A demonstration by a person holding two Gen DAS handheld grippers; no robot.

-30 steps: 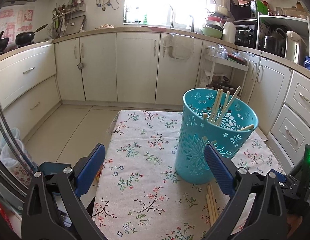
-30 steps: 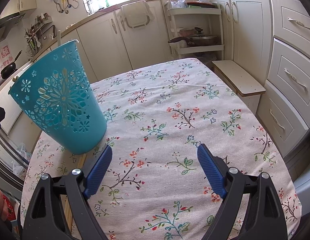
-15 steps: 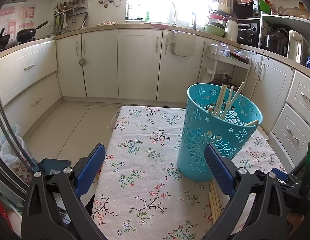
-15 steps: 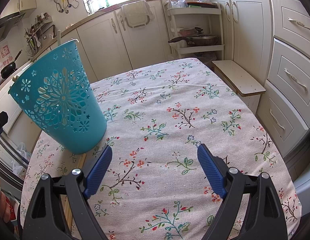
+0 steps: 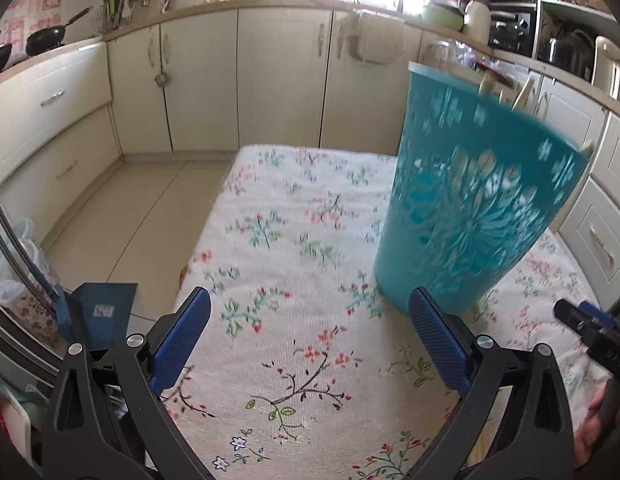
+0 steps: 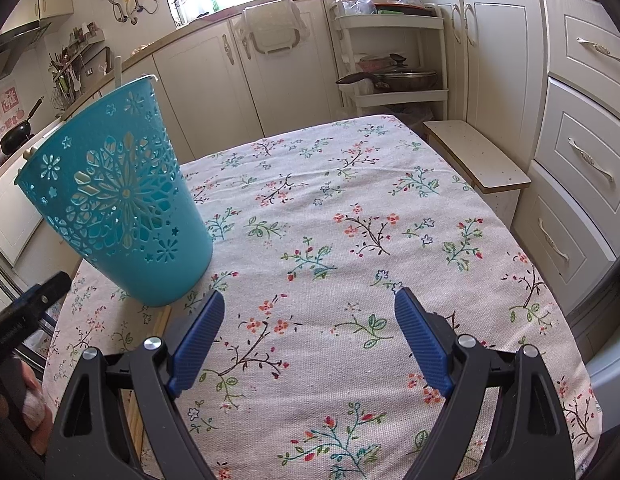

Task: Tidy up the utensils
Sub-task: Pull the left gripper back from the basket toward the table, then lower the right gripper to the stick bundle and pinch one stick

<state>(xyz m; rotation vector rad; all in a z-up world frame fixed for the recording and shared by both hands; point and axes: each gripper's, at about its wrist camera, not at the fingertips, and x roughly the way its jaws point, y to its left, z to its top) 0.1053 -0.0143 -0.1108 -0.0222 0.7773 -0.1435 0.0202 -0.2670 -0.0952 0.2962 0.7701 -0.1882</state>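
A teal cut-out basket [image 5: 474, 200] stands upright on the floral tablecloth [image 5: 293, 264] and holds several wooden chopsticks [image 5: 486, 80] that poke above its rim. It also shows in the right wrist view [image 6: 117, 216]. My left gripper [image 5: 310, 332] is open and empty, low over the cloth, just left of and in front of the basket. My right gripper [image 6: 310, 340] is open and empty over the cloth, right of the basket. A few loose chopsticks [image 6: 159, 320] lie on the cloth beside its left finger, partly hidden.
Kitchen cabinets [image 5: 269, 80] ring the table. A white rack with a pan [image 6: 394, 76] and a low stool [image 6: 474, 156] stand past the table's far right side. The table's left edge [image 5: 205, 240] drops to the floor. The other gripper's tip [image 5: 590, 332] shows at the right.
My left gripper has dropped lower and moved closer to the table, so the basket looms larger and higher. The right gripper has barely moved.
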